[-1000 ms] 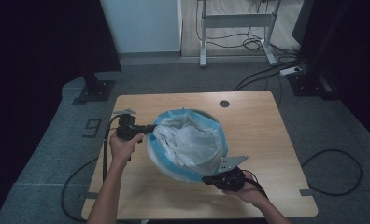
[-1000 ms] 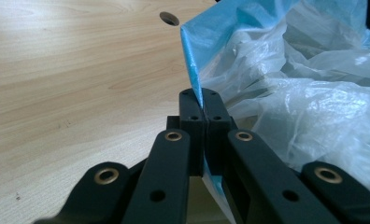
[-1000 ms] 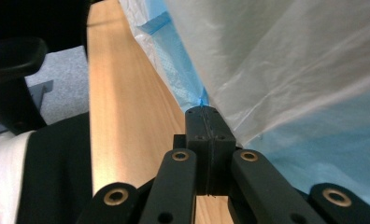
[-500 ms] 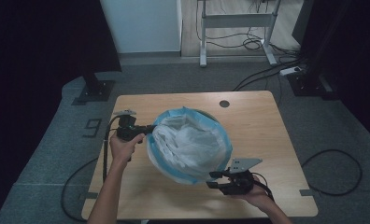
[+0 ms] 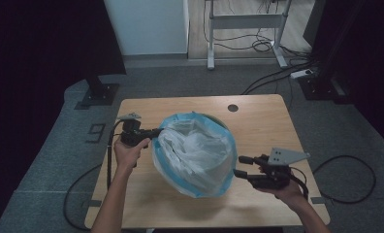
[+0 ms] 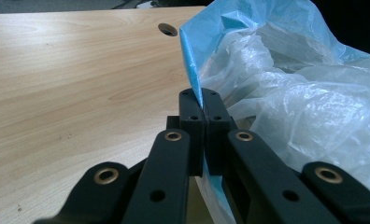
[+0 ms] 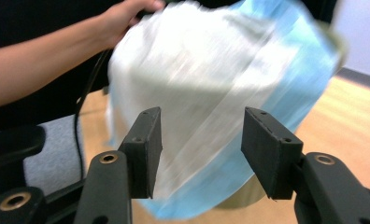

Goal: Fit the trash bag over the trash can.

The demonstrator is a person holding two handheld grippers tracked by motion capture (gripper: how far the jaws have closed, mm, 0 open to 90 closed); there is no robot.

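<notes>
Bag (image 5: 195, 155) on table (image 5: 258, 121), between both claws

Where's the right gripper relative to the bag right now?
In the high view the right gripper is at the blue bag's lower right edge, jaws open and off the plastic.

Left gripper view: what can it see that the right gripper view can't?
The left gripper view alone shows the left claw shut on the blue bag edge, and a round hole in the table. The right gripper view alone shows the open right claw, nothing between its jaws, and the person's other hand. Both show bag and table.
</notes>
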